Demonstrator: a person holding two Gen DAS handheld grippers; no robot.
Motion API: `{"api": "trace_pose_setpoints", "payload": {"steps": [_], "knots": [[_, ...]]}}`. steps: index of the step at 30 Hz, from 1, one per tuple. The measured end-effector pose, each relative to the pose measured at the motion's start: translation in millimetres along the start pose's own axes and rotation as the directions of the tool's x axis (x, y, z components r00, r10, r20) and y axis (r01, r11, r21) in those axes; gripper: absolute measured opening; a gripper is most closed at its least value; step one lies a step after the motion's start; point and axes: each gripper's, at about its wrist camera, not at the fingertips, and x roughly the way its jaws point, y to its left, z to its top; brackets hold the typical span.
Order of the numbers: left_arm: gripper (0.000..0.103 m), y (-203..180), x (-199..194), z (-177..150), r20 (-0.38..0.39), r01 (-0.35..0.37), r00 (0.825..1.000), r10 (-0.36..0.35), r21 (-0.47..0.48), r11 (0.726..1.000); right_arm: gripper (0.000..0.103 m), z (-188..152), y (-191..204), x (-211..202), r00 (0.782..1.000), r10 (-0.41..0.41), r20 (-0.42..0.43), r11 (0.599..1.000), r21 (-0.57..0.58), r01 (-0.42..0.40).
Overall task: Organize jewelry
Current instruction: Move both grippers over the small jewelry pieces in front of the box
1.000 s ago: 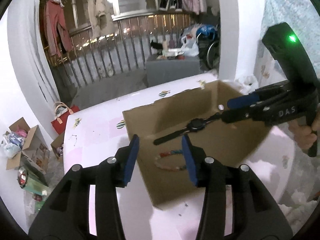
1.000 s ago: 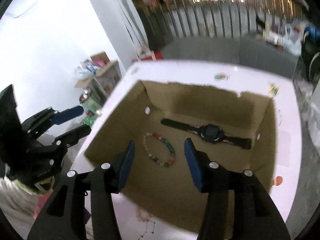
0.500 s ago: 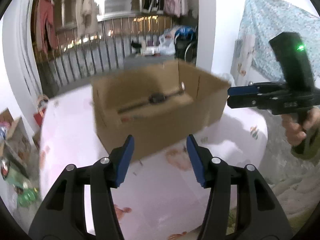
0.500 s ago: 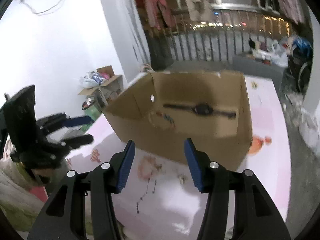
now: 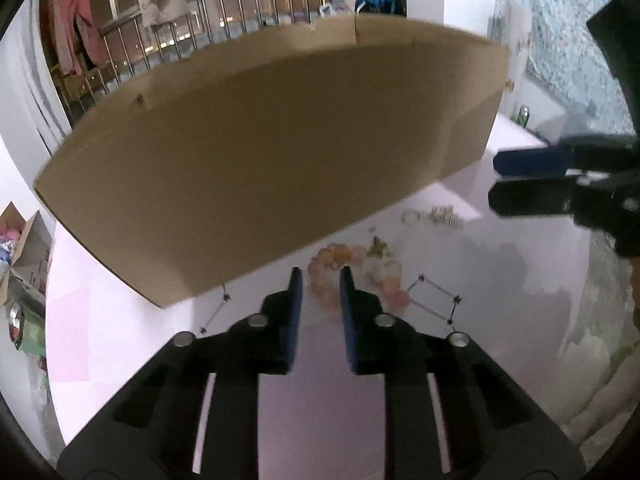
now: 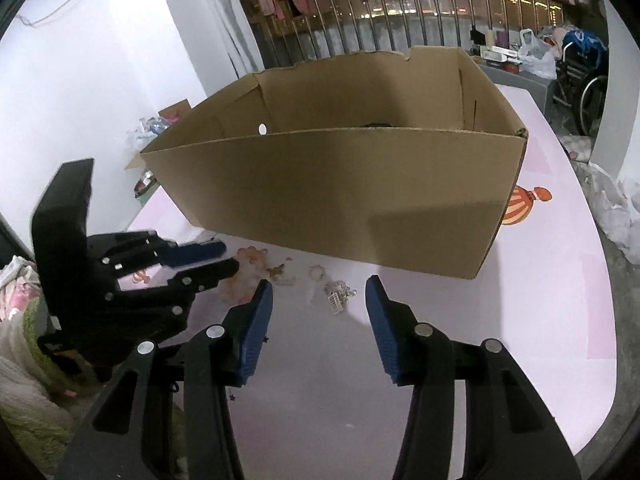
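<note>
Left gripper (image 5: 320, 280), jaws narrowed with a gap, hangs low over the pink bead bracelet (image 5: 332, 268) in front of the cardboard box (image 6: 340, 188), so I'd straddle one strand before pinching, while the right gripper (image 6: 319, 300) hovers spread wide above the silver trinkets (image 6: 339, 294) beside it.

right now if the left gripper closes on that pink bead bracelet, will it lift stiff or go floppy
Probably floppy: the pink bead bracelet lies in a loose, uneven loop on the table, so it looks strung rather than rigid. The left gripper would likely catch only a few beads, leaving the rest dangling. The beads look round and smooth, so they might slip between the pads.
</note>
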Motion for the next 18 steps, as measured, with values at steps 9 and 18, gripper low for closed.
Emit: {"api": "trace_pose_setpoints", "payload": {"steps": [9,18], "knots": [[0.008,8.6,-1.3,0.5,0.019,0.042,0.999,-0.041,-0.041,0.998,0.047,1.0,-5.5,7.4,1.0,0.004,-0.005,1.0,0.017,-0.003],[0.009,26.4,-45.7,-7.2,0.071,0.117,0.991,-0.111,-0.089,0.989,0.047,-1.2,-4.9,9.6,1.0,-0.008,-0.017,1.0,0.006,0.008]]}}
